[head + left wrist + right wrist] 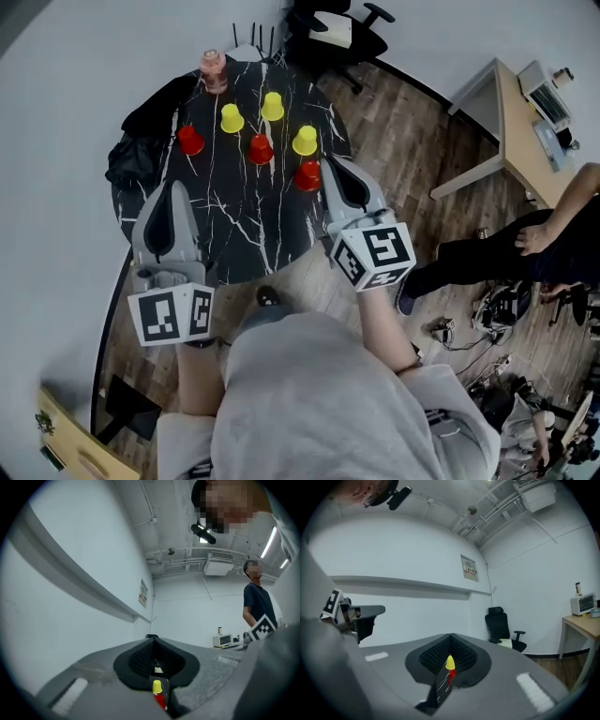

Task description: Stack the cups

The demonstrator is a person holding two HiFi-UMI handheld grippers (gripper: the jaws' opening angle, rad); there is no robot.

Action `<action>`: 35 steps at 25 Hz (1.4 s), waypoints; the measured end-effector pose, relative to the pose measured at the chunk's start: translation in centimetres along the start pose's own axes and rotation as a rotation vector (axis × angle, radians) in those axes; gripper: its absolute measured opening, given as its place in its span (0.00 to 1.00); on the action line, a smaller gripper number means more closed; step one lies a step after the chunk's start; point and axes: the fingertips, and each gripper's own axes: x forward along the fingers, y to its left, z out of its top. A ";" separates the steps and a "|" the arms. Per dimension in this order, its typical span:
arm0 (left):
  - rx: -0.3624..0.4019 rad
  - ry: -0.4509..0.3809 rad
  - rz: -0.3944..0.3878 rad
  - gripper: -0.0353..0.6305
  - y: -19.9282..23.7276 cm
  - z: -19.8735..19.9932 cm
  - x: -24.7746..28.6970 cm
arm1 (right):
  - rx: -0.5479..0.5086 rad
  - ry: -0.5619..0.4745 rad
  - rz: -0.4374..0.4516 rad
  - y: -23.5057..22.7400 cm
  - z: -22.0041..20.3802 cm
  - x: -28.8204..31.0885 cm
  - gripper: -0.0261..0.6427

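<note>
Six cups stand apart on the round black tabletop, all in its 12 o'clock half: three yellow cups and three red cups. The red one at 4 o'clock of the group is just beside the right hand-held gripper, whose jaws are pressed together on nothing. The left hand-held gripper, at 8 o'clock of the cups, is likewise closed and empty. Something pink, perhaps a bottle, stands at the 12 o'clock rim. A black garment drapes over the 10 o'clock edge.
</note>
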 end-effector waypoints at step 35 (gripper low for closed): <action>-0.086 0.254 0.054 0.06 9.5 -11.7 2.1 | 0.145 0.627 -0.255 -9.0 -28.3 8.6 0.37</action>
